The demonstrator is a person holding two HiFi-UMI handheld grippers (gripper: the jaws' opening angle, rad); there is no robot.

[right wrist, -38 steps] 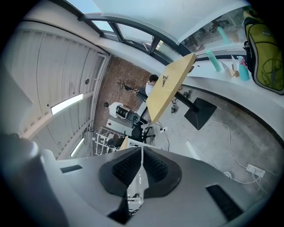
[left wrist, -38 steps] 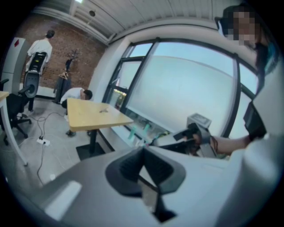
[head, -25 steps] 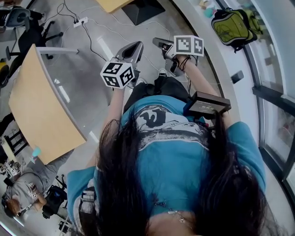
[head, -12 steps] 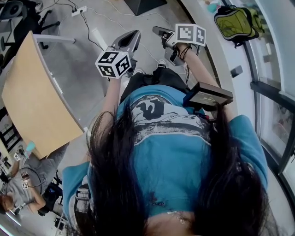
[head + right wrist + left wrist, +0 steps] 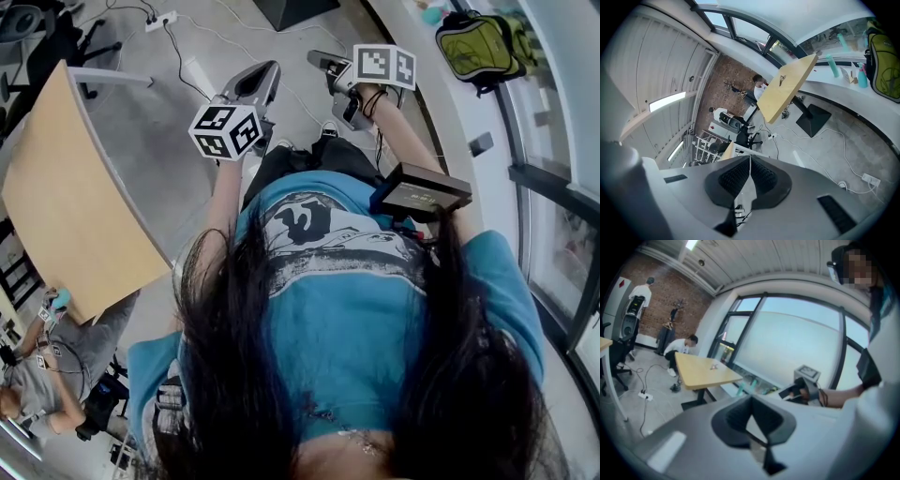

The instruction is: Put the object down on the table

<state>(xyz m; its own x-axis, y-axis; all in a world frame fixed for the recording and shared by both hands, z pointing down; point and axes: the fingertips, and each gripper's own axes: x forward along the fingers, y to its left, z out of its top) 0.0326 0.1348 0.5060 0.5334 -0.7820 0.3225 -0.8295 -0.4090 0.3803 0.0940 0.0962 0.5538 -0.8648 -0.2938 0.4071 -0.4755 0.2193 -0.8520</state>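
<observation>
Object: nothing sits between either pair of jaws, and no view shows which thing the task means. I judge it is either already set down or not yet picked up.
Handling: weight, stiffness, slipperiness and a good place to grip cannot be judged with the thing unidentified. A small item point(image 5: 714, 366) lies on the table ahead, too small to name.
Left gripper point(image 5: 751, 398): jaws together, dark pads meeting at the tips, nothing between them; smooth grey plastic body.
Right gripper point(image 5: 749, 158): jaws together as well, empty; dark ribbed pads point(image 5: 733, 177), with a white marker cube point(image 5: 384, 66) behind.
Table ahead point(image 5: 701, 375): flat, pale wood-look top on a dark pedestal foot, well apart from both grippers.
Side table point(image 5: 66, 197): same pale top with a rounded corner and a grey metal leg, off to the left.
Floor point(image 5: 159, 141): smooth glossy grey, with loose cables and a white power strip point(image 5: 157, 20).
Backpack point(image 5: 473, 47): soft green-and-black fabric, on the white ledge by the windows.
</observation>
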